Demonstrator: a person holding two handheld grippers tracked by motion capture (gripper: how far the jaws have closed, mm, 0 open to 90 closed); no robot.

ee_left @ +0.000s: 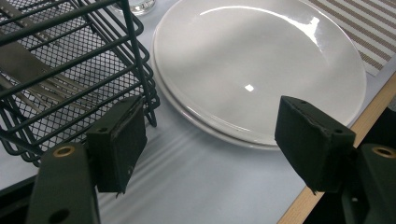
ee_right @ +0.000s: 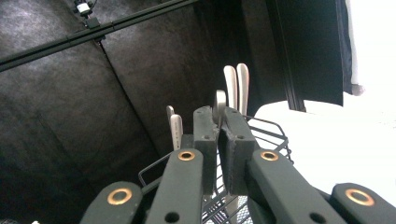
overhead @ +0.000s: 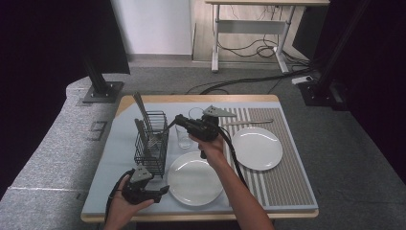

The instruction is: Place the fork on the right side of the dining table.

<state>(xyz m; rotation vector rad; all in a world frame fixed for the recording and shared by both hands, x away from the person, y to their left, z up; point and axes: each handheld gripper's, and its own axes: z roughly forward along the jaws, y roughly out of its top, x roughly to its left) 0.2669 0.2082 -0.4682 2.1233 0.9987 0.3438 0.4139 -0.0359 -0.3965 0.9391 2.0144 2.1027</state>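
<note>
While the right gripper (overhead: 173,123) pinches 1 utensil handle (ee_right: 219,105) above the basket (overhead: 151,143), 1 knife (overhead: 249,122) lies placed; the left gripper (overhead: 163,190) gapes empty.

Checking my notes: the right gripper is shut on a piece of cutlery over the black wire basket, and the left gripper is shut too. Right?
Not quite. The left gripper is open, jaws apart over bare table, as the left gripper view shows. The right gripper is shut on the piece of cutlery over the black wire basket.
</note>
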